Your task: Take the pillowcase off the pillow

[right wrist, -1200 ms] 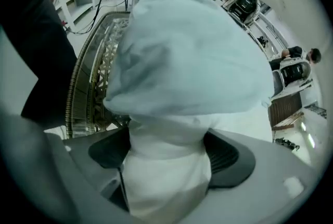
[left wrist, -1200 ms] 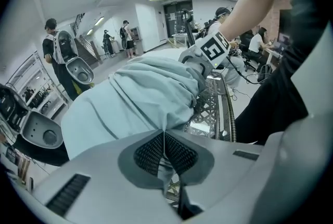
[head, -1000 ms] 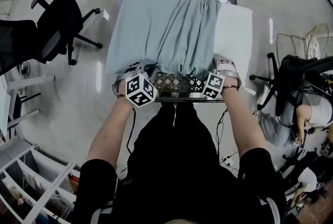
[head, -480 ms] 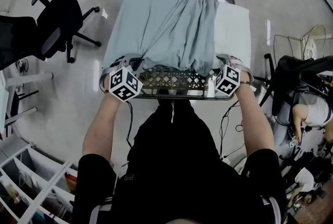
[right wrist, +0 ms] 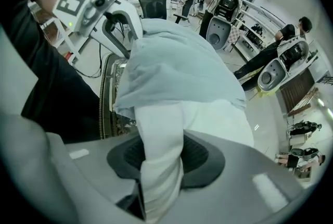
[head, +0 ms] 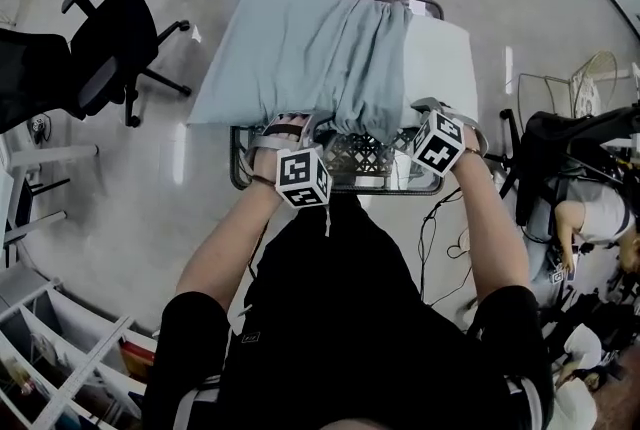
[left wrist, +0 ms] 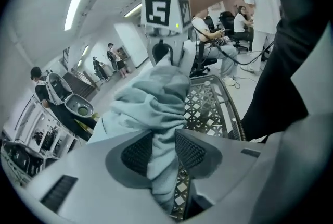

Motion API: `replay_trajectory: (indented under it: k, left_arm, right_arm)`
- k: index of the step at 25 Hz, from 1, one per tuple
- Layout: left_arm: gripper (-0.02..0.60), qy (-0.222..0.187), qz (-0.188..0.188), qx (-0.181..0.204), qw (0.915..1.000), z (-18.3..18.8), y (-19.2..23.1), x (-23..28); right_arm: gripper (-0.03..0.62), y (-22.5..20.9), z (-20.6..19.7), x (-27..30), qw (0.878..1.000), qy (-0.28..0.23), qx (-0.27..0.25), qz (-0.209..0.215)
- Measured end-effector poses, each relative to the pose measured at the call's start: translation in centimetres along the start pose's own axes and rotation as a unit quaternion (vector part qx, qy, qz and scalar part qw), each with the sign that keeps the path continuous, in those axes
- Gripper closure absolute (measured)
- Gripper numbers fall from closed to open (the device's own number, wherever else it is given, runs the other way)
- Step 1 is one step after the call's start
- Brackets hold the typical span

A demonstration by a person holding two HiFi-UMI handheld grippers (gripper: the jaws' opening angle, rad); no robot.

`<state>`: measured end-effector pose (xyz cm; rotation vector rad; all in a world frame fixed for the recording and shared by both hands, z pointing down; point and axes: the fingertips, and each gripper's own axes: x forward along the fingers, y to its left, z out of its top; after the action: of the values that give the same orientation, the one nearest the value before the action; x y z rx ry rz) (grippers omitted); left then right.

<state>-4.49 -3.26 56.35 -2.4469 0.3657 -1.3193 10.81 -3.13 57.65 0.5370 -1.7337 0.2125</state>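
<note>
Head view looks steeply down on a metal lattice desk [head: 238, 176] straight ahead of me at 12 o'clock, with the pillow [head: 442, 58] lying across it and hanging past its far and side edges. The pale blue pillowcase [head: 290, 48] covers the pillow from its 9 o'clock end to past the middle and is gathered into folds there. The 3 o'clock end shows bare white. My left gripper [head: 288, 126] sits at the near edge of the pillowcase, at about 11 o'clock from my body. In the left gripper view its jaws have just been opening: they stand partly apart, with a bunch of the blue fabric hanging loose between the pads and the desk's lattice showing below. My right gripper [head: 422, 114] is at the near corner of the bare white end, at about 1 o'clock. In the right gripper view its jaws have just been closing, and they now pinch a thick fold of the white pillow between the pads, with the edge of the pillowcase lying just beyond. A black office chair [head: 115, 43] stands on the floor at about 10 o'clock, well apart from the desk.
</note>
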Motion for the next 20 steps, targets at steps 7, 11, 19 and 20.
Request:
replay_trajectory:
  k: [7, 11, 19, 20]
  left_arm:
    - [0.571, 0.056, -0.019, 0.009, 0.9982, -4.2, 1.0, 0.0]
    - [0.571, 0.079, -0.014, -0.023, 0.9965, -8.7, 1.1, -1.8]
    - [0.545, 0.114, 0.045, -0.105, 0.9869, -16.2, 0.7, -5.9]
    - [0.475, 0.113, 0.053, -0.105, 0.9866, -16.4, 0.6, -5.9]
  right_arm:
    - [0.437, -0.4, -0.6, -0.3, 1.000, -0.004, -0.001, 0.010]
    - [0.437, -0.4, -1.4, 0.0, 1.000, -0.013, 0.005, 0.022]
    - [0.437, -1.3, -3.3, 0.6, 1.000, 0.017, 0.015, 0.016]
    - [0.437, -1.3, -3.3, 0.6, 1.000, 0.018, 0.017, 0.016]
